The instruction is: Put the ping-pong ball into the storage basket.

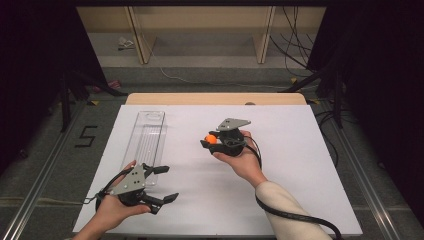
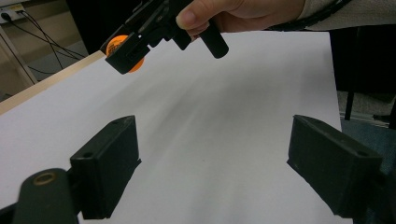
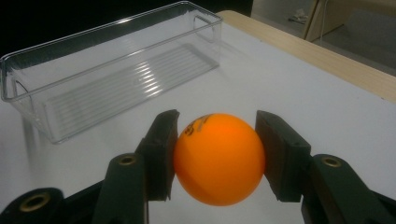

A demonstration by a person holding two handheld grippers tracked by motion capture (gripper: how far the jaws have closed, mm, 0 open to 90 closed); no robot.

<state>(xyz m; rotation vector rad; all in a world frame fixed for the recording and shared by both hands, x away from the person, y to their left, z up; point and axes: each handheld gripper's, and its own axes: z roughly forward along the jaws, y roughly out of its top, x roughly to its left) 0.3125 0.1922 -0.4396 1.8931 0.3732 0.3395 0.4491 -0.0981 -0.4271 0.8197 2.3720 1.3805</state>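
Right gripper view: our right gripper (image 3: pixel 219 161) pinches the orange ping-pong ball (image 3: pixel 219 158); the clear bin (image 3: pixel 112 70) lies ahead-left, long axis slanting away. Left gripper (image 1: pixel 162 184) fingers spread.

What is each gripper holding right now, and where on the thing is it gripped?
The right gripper holds an orange ball, its two jaws pressed on opposite sides. The left gripper is open and holds nothing.

Floor (image 1: pixel 60 150), left of table: numeral "5" in black tape (image 1: pixel 86 136). Orange ball (image 3: pixel 219 158): dark printed marking near top, too small to read.
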